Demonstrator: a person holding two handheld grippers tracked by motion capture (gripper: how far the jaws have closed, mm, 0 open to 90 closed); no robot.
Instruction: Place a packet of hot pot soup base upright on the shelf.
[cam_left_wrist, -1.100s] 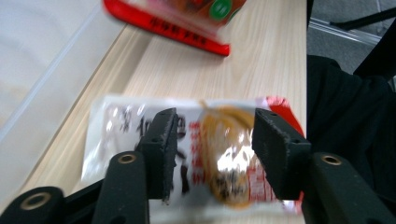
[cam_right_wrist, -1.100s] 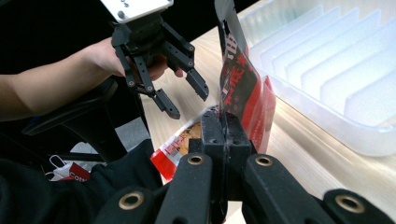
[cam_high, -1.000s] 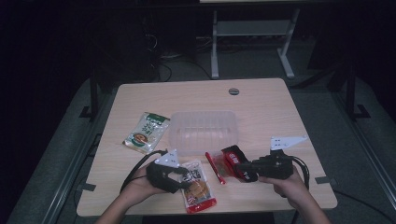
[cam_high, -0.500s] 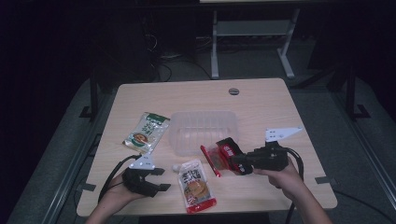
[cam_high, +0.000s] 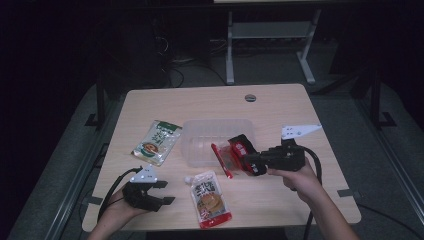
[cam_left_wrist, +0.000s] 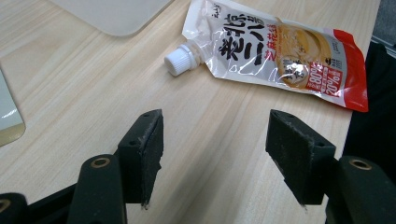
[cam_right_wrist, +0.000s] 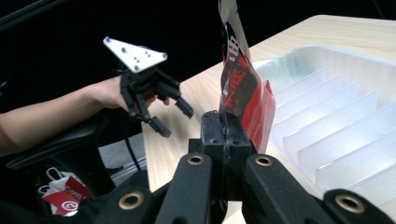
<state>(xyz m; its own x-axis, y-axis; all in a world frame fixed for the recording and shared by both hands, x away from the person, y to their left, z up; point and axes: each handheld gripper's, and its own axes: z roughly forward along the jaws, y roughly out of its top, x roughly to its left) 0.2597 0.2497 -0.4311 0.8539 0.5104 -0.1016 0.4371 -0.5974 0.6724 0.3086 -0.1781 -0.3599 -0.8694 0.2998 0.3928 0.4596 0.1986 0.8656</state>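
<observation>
Red-and-black foil snack packet (cam_high: 236, 151) now hangs clamped in the closed jaws of the right gripper (cam_high: 253, 164), lifted off the desk (cam_high: 280, 107) to the near edge of the clear ribbed plastic tray (cam_high: 210, 134); tray placement looks next. The left gripper (cam_high: 162, 192) has drawn back from the spouted red-and-white sauce pouch (cam_high: 210, 198), its jaws having just been opening, nothing between them.
</observation>
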